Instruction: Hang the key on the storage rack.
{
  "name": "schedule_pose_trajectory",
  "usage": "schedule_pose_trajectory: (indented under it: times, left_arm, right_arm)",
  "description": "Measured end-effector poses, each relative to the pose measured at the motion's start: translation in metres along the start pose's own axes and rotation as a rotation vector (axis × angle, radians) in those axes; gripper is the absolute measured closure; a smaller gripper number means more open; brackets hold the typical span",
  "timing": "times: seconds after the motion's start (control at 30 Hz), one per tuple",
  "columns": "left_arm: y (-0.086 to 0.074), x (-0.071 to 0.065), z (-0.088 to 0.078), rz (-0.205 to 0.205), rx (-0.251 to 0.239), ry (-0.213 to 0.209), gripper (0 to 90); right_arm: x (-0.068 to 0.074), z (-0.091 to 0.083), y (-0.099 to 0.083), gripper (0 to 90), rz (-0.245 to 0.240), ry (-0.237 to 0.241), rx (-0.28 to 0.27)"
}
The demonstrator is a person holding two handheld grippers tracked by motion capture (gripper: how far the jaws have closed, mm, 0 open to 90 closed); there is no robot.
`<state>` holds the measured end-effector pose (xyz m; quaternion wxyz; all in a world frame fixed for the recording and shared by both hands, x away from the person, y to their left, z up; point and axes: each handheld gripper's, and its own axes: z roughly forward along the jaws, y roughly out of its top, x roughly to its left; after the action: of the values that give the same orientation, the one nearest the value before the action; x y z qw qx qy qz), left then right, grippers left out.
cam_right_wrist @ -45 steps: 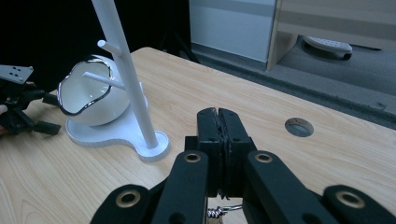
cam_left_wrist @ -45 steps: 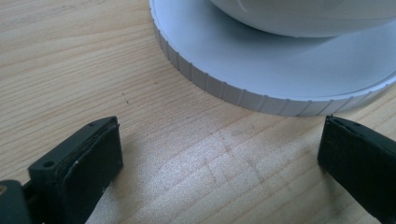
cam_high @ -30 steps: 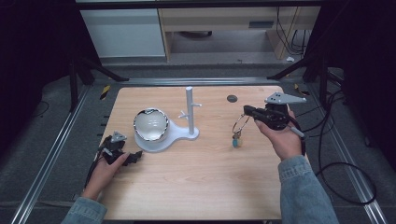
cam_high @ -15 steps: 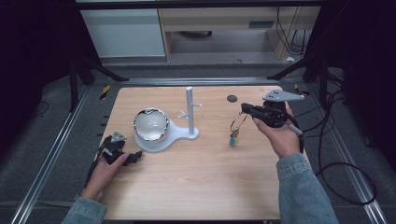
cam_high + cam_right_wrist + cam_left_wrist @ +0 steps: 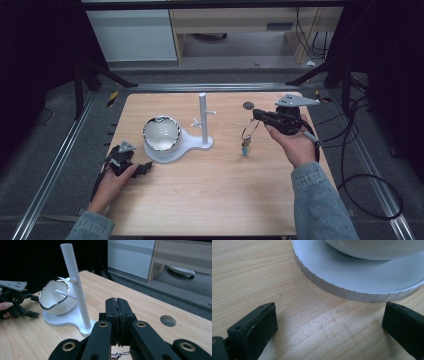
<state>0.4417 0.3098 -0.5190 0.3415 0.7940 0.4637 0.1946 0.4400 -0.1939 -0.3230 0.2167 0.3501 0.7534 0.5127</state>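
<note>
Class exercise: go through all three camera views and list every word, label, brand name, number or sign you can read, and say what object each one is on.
None can be read: the white stand, the bowl, the key ring with its small tag, the wooden table and both grippers, left and right, bear no legible print.
The yellow-and-black mark on the floor rail is too small to tell.

grey floor, pale cabinet, dark surroundings
</note>
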Motion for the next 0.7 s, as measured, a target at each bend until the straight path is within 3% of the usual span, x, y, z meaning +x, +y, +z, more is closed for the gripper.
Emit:
schedule_pose_trajectory:
  times: [0.43,0.7]
  left_arm:
    - [0.0,0.0,0.0,0.0,0.0,0.0,0.0]
    - [0.0,0.0,0.0,0.0,0.0,0.0,0.0]
  right_arm:
    - [0.008,0.011,0.007,89.2,-0.014,0.02,0.0]
    - [0.016,0.017,0.021,89.2,-0.033,0.038,-0.015]
